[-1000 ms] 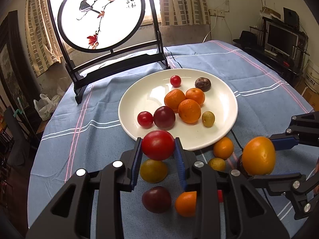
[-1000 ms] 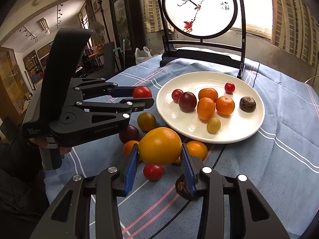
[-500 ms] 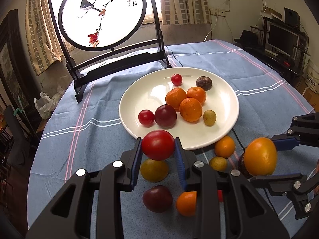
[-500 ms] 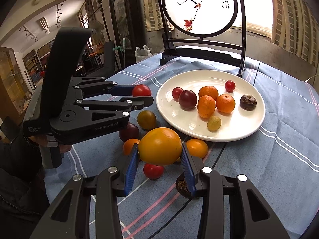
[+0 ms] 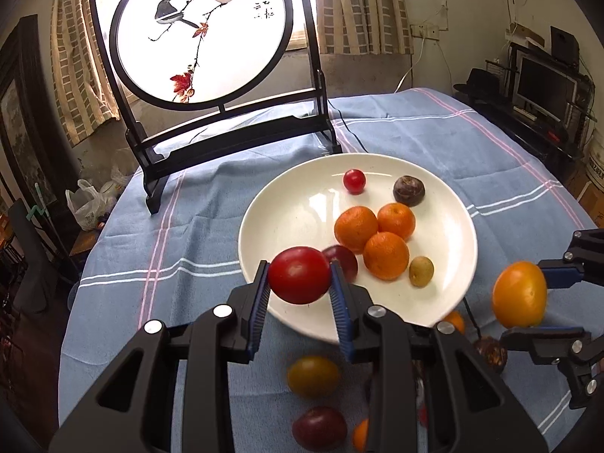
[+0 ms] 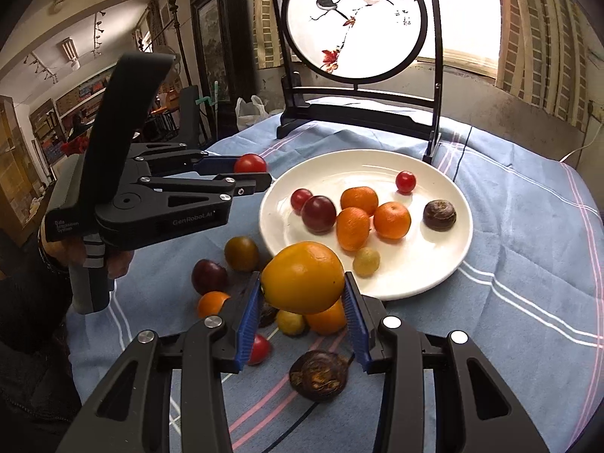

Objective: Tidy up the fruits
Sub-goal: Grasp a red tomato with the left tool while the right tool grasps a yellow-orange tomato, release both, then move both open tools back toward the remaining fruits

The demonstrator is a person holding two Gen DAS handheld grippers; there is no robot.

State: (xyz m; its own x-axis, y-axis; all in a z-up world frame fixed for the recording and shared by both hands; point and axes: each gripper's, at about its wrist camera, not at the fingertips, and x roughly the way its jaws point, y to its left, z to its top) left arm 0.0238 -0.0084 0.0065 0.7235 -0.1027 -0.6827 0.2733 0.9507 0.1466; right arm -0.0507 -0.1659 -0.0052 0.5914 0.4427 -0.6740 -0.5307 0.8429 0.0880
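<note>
The white plate (image 6: pixel 445 264) keeps bare room along its near rim. The left hand-held gripper (image 5: pixel 300 294) clamps a red tomato (image 5: pixel 300 275) over that rim; the right hand-held gripper (image 6: pixel 302 302), angled downward, clamps a yellow-orange fruit (image 6: pixel 302 275) above loose fruit on the counter (image 6: pixel 528 321).

I see daylight from the window behind the round painted screen (image 5: pixel 200 34), which glows nearly blown out. The white plate (image 5: pixel 298 204) carries glare. Fruit lying under my left claw (image 5: pixel 300 283) is motion-blurred. Both fisheye views bend and darken toward the corners.
</note>
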